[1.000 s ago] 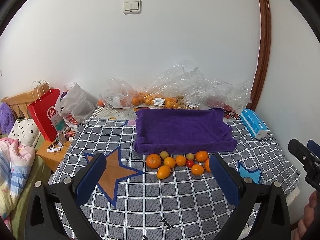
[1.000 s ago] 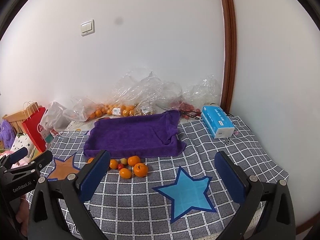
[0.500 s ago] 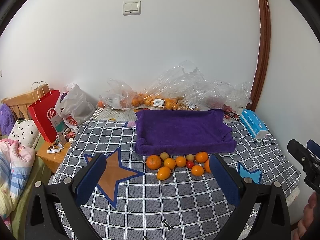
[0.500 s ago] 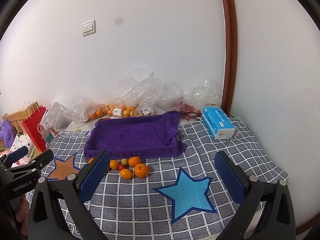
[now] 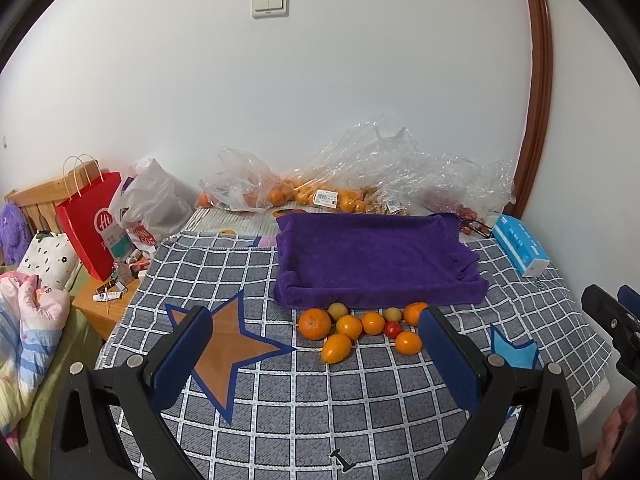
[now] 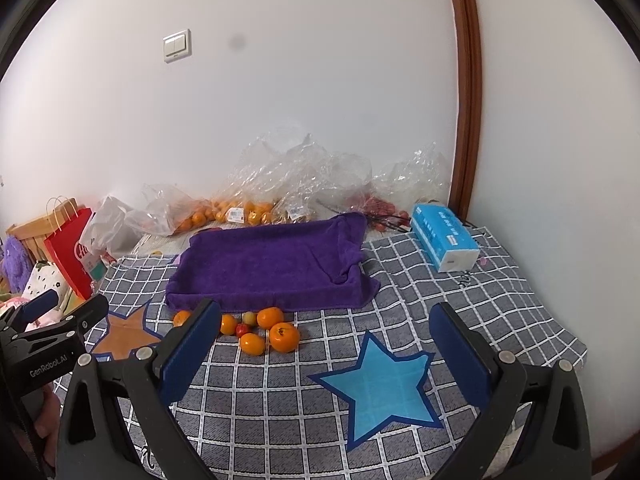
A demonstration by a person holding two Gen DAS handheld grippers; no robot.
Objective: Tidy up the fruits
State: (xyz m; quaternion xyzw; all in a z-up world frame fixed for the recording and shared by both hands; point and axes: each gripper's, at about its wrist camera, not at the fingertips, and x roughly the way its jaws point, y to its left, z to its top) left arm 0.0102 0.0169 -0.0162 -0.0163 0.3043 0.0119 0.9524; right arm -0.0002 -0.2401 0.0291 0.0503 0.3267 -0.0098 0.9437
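Note:
Several loose fruits lie on the checked cloth just in front of a purple towel-lined tray (image 5: 372,256), (image 6: 272,260): a big orange (image 5: 315,323), (image 6: 284,337), smaller oranges (image 5: 408,342), (image 6: 252,343), a small red fruit (image 5: 392,328), (image 6: 241,329) and yellowish ones (image 5: 338,311). My left gripper (image 5: 316,364) is open and empty, short of the fruits. My right gripper (image 6: 324,354) is open and empty, over the blue star, right of the fruits.
Clear plastic bags of oranges (image 5: 320,196), (image 6: 240,212) lie against the wall behind the tray. A blue tissue box (image 5: 520,250), (image 6: 444,236) sits at the right. A red paper bag (image 5: 94,224), (image 6: 72,252) and bedding stand left of the table.
Both gripper views have shifted very slightly; the fruits and tray stay put. Both grippers remain open.

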